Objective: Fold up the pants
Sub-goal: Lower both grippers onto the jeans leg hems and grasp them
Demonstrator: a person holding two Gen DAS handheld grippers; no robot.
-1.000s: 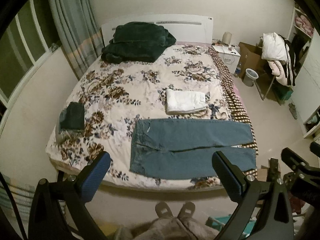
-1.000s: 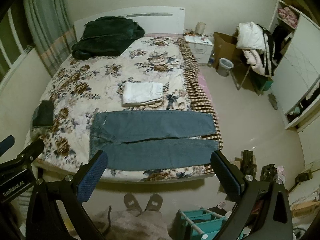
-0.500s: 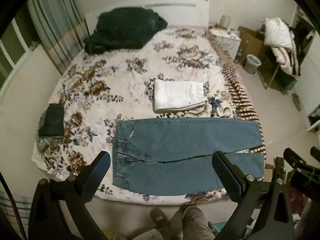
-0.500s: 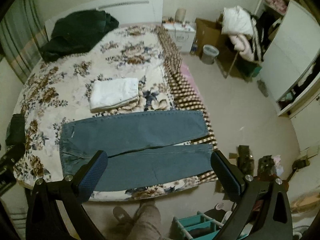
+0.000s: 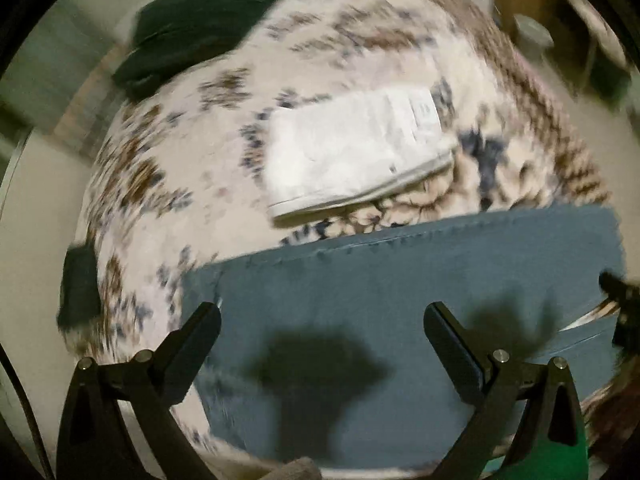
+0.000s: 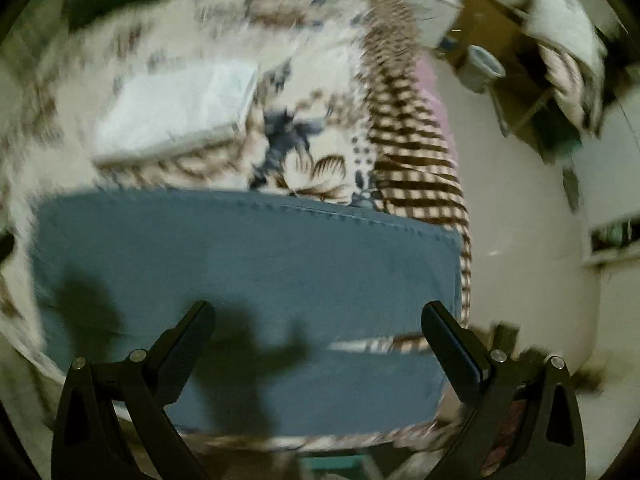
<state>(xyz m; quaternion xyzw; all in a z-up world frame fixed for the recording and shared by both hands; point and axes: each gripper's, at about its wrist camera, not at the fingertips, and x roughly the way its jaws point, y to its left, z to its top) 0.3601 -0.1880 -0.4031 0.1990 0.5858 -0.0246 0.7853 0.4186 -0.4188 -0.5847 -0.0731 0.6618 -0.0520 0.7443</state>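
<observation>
One pair of blue denim pants (image 5: 400, 288) lies flat across the near edge of the bed with the cream floral bedspread (image 5: 192, 128), its two legs side by side and running toward the right, where their hems reach the brown-and-cream checked blanket (image 6: 416, 152) at the bed's side. Both views are smeared by motion blur.

The left tool (image 5: 320, 344) hangs above the pants near the waist end, its two black fingers spread wide with nothing between them; its shadow falls on the denim. The right tool (image 6: 320, 344) hangs above the leg end, likewise spread wide and empty, with its own shadow below.

The only container visible is a small pale round waste bin (image 6: 486, 62) on the floor beyond the bed; what is in it cannot be told. Just behind it stands a brown cardboard box (image 6: 480, 8), its contents also unclear.

One folded white garment (image 5: 352, 148) lies on the bedspread just beyond the pants, in both views. Only the left view shows the whole dark green bundle of cloth (image 5: 200, 24) at the head of the bed and one small dark folded item (image 5: 80, 284) at the bed's left edge. Only the right view shows clearly the pale floor (image 6: 520, 208), the checked blanket's drop over the side, and a heap of white and pink clothing (image 6: 568, 40) at the far right.
</observation>
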